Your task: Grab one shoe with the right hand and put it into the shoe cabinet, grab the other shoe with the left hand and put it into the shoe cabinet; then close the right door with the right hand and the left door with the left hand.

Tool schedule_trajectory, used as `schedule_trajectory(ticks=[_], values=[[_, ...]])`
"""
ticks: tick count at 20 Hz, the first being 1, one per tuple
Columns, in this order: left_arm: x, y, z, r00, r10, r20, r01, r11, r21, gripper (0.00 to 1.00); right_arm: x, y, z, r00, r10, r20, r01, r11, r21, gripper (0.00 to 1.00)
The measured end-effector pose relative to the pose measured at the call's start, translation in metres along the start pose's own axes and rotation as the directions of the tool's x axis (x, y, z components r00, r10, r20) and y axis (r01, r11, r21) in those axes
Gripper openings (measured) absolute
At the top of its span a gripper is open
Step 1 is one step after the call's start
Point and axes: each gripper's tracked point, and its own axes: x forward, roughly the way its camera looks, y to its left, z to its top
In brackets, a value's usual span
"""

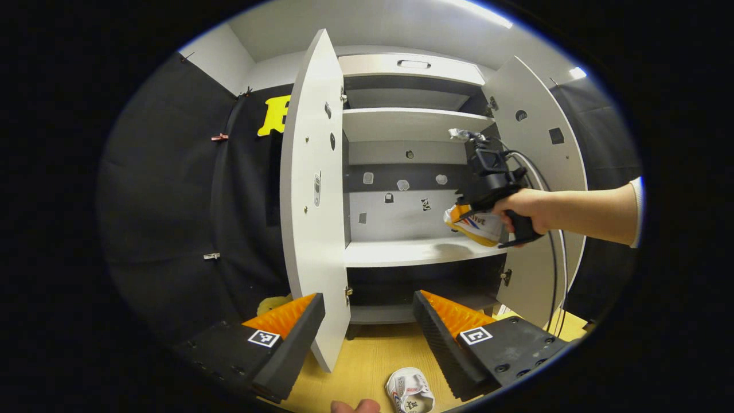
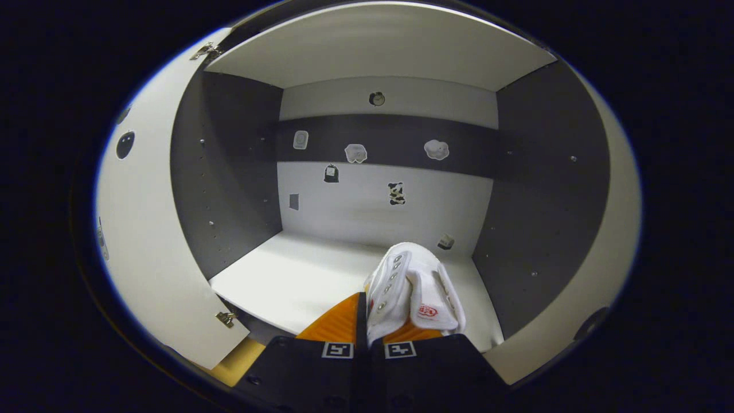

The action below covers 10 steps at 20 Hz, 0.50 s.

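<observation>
The shoe cabinet [image 1: 407,123] stands with both doors swung wide. A hand holds my right gripper [image 1: 465,213] at the right side of the middle shelf [image 1: 401,252], shut on a white shoe with a yellow sole [image 1: 477,226] just above the shelf board. In the right gripper view the white shoe [image 2: 410,284] sits pinched between the fingers of the right gripper [image 2: 367,321], over the shelf [image 2: 298,275]. My left gripper [image 1: 367,335] hangs open low in front of the cabinet. The other white shoe [image 1: 409,393] lies on the wooden floor below and between its fingers.
The left door [image 1: 312,189] juts out toward me, its edge between my left gripper's fingers. The right door [image 1: 536,137] stands behind the arm, with a cable hanging in front of it. Something yellow [image 1: 272,301] lies low behind the left door. Small stickers dot the cabinet's back wall [image 2: 390,189].
</observation>
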Motion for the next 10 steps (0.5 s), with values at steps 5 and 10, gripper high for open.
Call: schedule_trajectory(ticks=[5,10], values=[[0.002,0.003,-0.006,1.000,0.001,-0.015,-0.001,1.000,0.011,0.98,0.067,-0.007,-0.005,0.996,-0.029,-0.081,0.024,0.997,-0.067,0.05],[0.006,0.011,-0.010,0.999,0.019,-0.033,-0.020,1.000,-0.005,0.98,0.107,-0.020,-0.024,0.986,-0.099,-0.134,0.071,0.978,-0.197,0.05]])
